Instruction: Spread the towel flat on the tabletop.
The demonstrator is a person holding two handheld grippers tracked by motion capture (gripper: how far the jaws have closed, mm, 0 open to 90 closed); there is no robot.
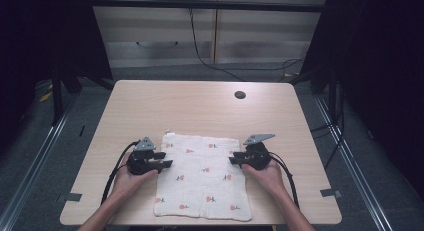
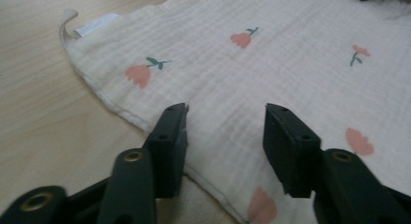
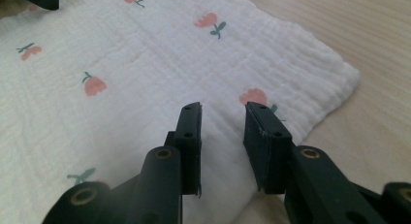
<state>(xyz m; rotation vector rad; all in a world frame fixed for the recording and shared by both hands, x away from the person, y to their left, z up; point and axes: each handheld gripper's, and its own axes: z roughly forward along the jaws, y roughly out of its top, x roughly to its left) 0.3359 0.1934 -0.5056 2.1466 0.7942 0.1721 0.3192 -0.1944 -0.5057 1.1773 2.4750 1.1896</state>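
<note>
I take the white crinkled muslin cloth with pink flower prints [image 1: 202, 178] as my landmark; it lies spread flat on the near half of the pale wooden table [image 1: 150, 106], with nothing folded yet.

At the cloth's left edge my left gripper [image 1: 166, 164] has its jaws moderately wide above the hem, clamping nothing. A small white label [image 2: 96, 24] sits at the cloth's far left corner.

At the cloth's right edge my right gripper [image 1: 233, 160] has a narrower gap over the fabric, also empty, though whether its tips touch is hard to judge.

Both edges remain to be pinched; all the folding, I'd say, lies ahead.
</note>
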